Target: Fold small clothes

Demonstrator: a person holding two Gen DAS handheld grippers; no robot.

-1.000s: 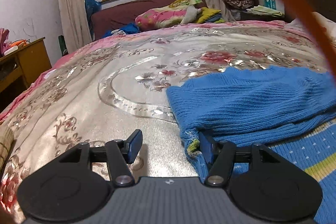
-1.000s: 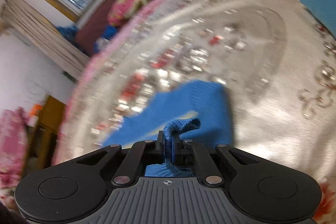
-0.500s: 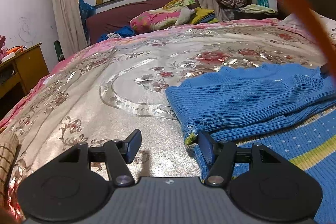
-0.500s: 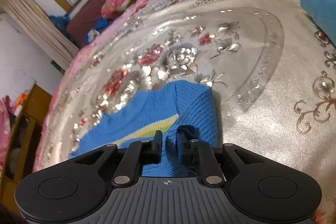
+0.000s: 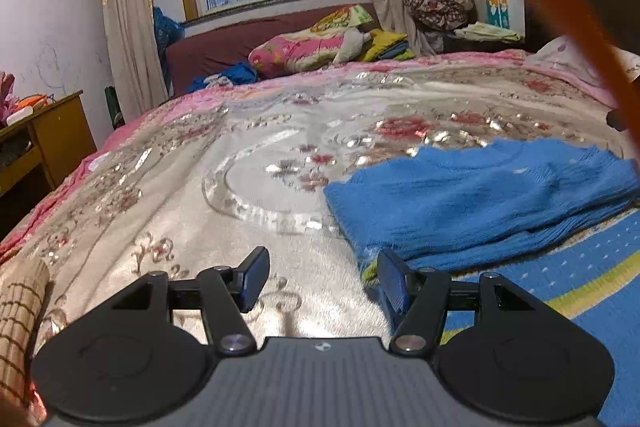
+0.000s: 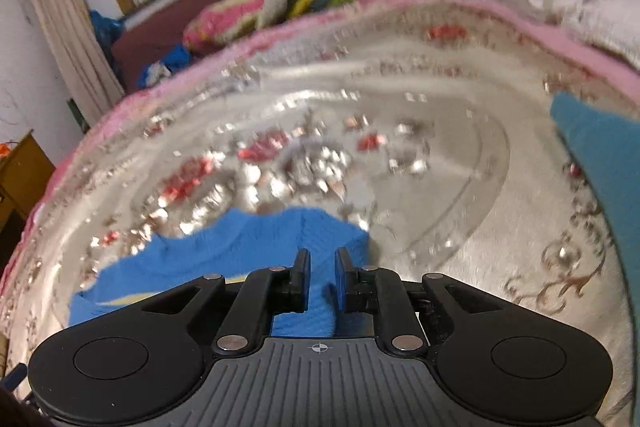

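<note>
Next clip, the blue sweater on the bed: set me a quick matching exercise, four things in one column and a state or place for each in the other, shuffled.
Things:
1. left tongs
2. right tongs
3. blue sweater
4. wooden desk

States or places:
A. lying on the flowered bedspread, one part folded over
B. jaws a narrow gap apart, just opened, nothing pinched
C. beside the bed, against the wall
D. jaws wide apart, empty, at the sweater's corner

Pairs: 1-D, 2-B, 3-A, 4-C
</note>
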